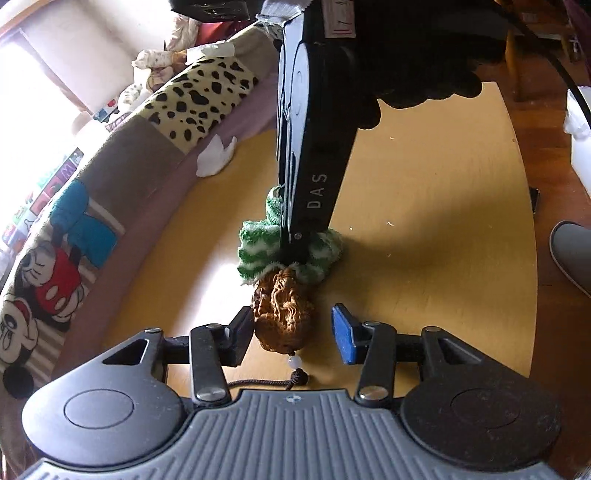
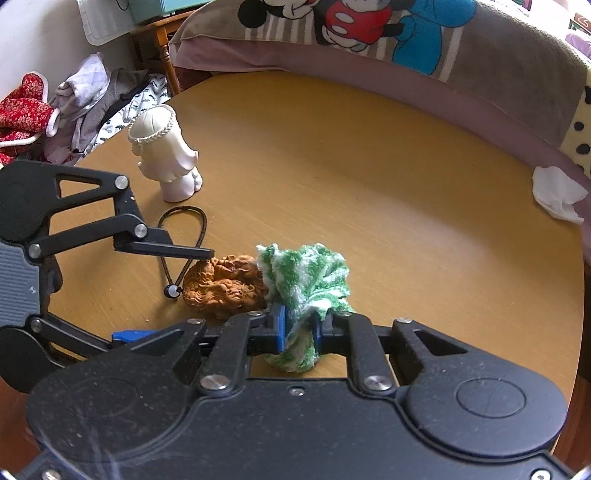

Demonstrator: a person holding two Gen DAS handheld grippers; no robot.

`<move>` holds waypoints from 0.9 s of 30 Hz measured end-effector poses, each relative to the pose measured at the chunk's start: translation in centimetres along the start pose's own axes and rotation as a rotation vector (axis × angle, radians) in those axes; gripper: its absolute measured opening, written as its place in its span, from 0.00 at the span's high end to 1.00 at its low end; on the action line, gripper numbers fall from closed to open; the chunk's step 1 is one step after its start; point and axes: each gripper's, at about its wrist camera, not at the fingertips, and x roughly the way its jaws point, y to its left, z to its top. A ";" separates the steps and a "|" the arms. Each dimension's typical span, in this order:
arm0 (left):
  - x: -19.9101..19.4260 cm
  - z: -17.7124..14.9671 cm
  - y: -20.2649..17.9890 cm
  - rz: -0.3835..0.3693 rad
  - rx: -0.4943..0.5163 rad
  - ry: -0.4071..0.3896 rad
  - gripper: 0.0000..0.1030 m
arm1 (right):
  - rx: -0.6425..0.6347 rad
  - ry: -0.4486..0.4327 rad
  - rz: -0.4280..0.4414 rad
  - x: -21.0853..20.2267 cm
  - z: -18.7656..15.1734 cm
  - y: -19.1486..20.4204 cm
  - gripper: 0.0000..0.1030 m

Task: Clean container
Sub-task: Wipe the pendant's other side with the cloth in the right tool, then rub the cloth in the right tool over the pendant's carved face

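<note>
A brown carved wooden ornament (image 1: 282, 314) with a white bead and dark cord lies on the yellow table (image 1: 424, 221). My left gripper (image 1: 293, 334) is open around it, its left pad touching the carving and its right pad apart. My right gripper (image 2: 300, 326) is shut on a green and white striped cloth (image 2: 306, 277) and holds it against the carving (image 2: 225, 286). In the left wrist view the right gripper comes down from above onto the cloth (image 1: 255, 251).
A white figurine (image 2: 166, 155) stands on the table at the far left. A crumpled white tissue (image 2: 557, 195) lies at the table's edge by a sofa with a cartoon blanket (image 2: 369, 22). A pile of clothes (image 2: 74, 107) lies beyond the table.
</note>
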 end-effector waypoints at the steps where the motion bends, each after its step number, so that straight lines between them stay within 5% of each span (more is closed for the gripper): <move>1: 0.1 -0.1 0.1 0.001 0.000 -0.003 0.58 | 0.000 0.000 0.000 0.0 0.0 0.0 0.87; 8: 1.0 -0.5 0.5 0.029 -0.021 -0.022 0.66 | 0.007 -0.007 -0.006 -0.1 0.1 -0.1 0.87; 13: 1.2 -2.2 6.3 -0.137 -0.553 -0.011 0.67 | 0.047 -0.040 0.007 -0.7 0.4 -0.8 0.87; 16: 1.5 -4.1 8.6 -0.208 -0.803 -0.014 0.67 | 0.065 -0.058 0.029 -0.8 0.6 -0.8 0.87; 18: 1.6 -4.7 9.1 -0.216 -0.875 -0.014 0.67 | 0.061 -0.056 0.043 -0.5 0.8 -0.4 0.87; 27: 0.8 -3.5 5.9 -0.061 -0.594 -0.002 0.67 | 0.053 -0.052 0.085 0.5 1.3 1.1 0.87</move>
